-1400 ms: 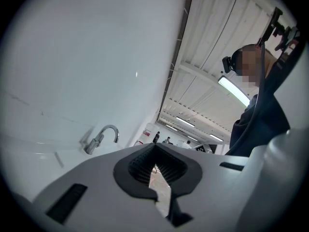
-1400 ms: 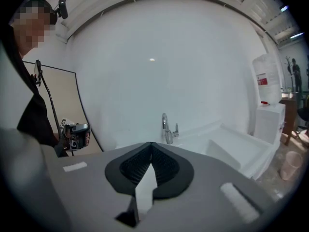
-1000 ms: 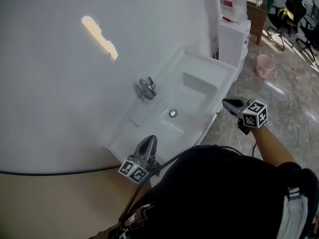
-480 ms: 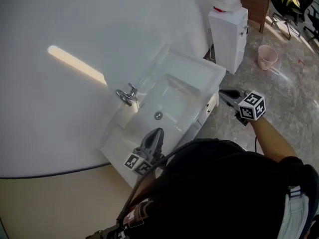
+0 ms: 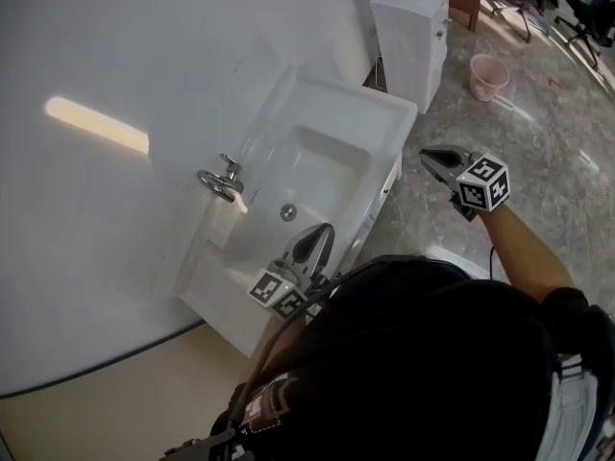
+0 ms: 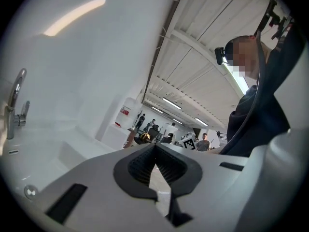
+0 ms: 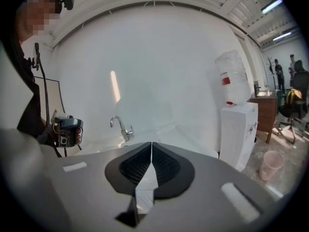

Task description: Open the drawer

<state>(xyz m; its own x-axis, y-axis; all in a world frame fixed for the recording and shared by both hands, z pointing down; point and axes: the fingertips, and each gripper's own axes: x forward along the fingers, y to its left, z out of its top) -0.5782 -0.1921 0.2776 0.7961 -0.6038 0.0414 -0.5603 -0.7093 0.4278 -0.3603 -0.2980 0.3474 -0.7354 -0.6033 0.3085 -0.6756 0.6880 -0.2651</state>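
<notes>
A white sink cabinet (image 5: 332, 123) stands against the white wall. Only a narrow strip of its drawer front (image 5: 386, 192) shows below the basin's right edge in the head view. My left gripper (image 5: 323, 232) hovers over the basin's near rim, shut with nothing between the jaws; in its own view the left gripper (image 6: 154, 147) looks along the basin. My right gripper (image 5: 429, 156) hangs over the floor just right of the drawer front, apart from it, also shut and empty. The right gripper (image 7: 151, 144) faces the sink and faucet (image 7: 120, 125).
A chrome faucet (image 5: 219, 179) and a drain (image 5: 287, 213) sit in the basin. A white water dispenser (image 5: 408, 27) stands beside the cabinet, and a pink bucket (image 5: 487, 75) is on the marble floor beyond. Chairs, desks and people are far off.
My left gripper has travelled from the sink's near-left corner along the front rim toward the basin. The right gripper has drawn in closer to the cabinet's front. Both stay shut.
</notes>
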